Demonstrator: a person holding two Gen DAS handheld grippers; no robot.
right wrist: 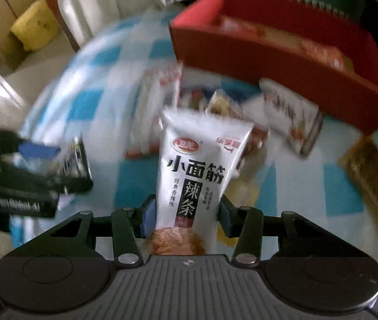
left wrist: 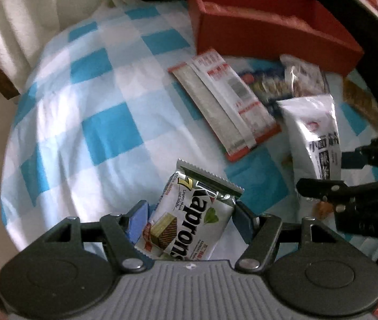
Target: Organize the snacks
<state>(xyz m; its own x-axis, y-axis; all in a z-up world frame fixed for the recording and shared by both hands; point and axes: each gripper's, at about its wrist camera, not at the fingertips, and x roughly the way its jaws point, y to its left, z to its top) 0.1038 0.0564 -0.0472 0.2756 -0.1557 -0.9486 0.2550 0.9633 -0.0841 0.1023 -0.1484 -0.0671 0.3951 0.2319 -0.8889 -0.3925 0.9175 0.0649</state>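
My left gripper (left wrist: 190,220) is shut on a silver Kaprons wafer packet (left wrist: 189,192), its blue pads pressing both sides. The packet hangs over the blue-and-white checked cloth (left wrist: 87,122). My right gripper (right wrist: 186,214) is shut on a white spicy-strip packet with black lettering (right wrist: 196,154), held upright by its lower part. That same packet (left wrist: 314,128) and the right gripper's fingers (left wrist: 322,186) show at the right edge of the left wrist view. The left gripper's fingers (right wrist: 39,150) appear blurred at the left of the right wrist view. A red open box (left wrist: 268,34) (right wrist: 282,61) stands behind, with some packets inside.
Loose snacks lie in front of the box: a long red-and-white packet (left wrist: 223,101), a small white packet (right wrist: 290,117), a brown packet (right wrist: 370,173) at the right. A white chair back (left wrist: 29,13) stands beyond the table's left edge. Bare cloth spreads to the left.
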